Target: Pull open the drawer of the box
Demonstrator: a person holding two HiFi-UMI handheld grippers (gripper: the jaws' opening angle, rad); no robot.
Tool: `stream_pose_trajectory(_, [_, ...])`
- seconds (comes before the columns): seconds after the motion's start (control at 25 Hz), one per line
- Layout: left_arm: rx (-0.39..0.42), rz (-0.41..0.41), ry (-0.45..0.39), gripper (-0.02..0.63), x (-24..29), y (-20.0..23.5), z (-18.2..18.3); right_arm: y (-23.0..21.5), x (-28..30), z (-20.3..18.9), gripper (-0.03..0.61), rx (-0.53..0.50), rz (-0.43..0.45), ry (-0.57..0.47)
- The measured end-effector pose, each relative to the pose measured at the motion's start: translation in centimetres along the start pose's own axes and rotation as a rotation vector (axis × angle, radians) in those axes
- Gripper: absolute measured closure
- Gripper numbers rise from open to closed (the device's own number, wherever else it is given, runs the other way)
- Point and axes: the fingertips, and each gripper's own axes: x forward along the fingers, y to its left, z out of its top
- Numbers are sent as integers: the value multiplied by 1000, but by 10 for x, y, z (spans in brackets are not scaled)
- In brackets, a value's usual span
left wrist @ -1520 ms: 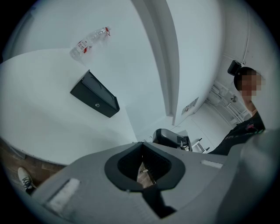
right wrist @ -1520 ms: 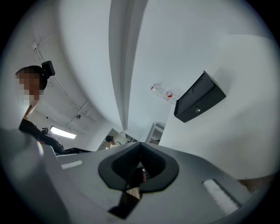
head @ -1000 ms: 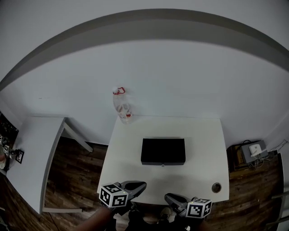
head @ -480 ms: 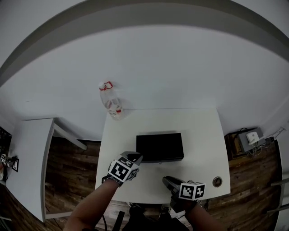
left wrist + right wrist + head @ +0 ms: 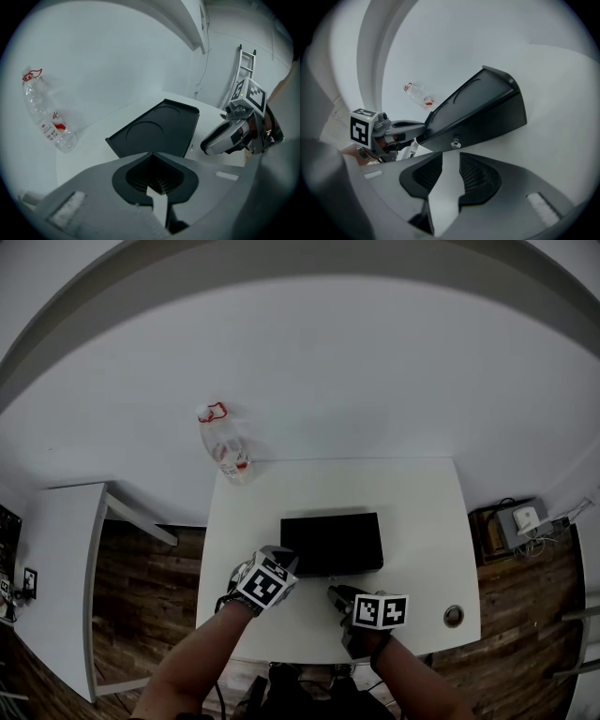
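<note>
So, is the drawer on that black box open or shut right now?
Shut. In the right gripper view the drawer front with its knob sits flush with the black box, no gap showing.

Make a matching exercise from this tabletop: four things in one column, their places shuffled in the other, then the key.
Things:
1. plastic bottle
2. black box
3. drawer knob
4. round hole

Places:
a. near right corner of the table
b. middle of the table
c. far left corner of the table
d. near face of the box

Pairs: 1-c, 2-b, 3-d, 4-a
</note>
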Motion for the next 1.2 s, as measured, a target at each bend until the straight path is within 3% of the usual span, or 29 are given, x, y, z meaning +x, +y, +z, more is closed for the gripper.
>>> stream_pose_trajectory(0.6, [14,-21,10,609,3,-1,0,-16,25,14,456,123,-43,-13])
stream_pose_trajectory(0.84, [22,-35,14,609,1,0,2,-10,27,15,505,113,-37,-9])
stream_pose_trajectory(1.2, [10,-45,14,611,1,-2,3,-12,26,14,506,113,-28,-13])
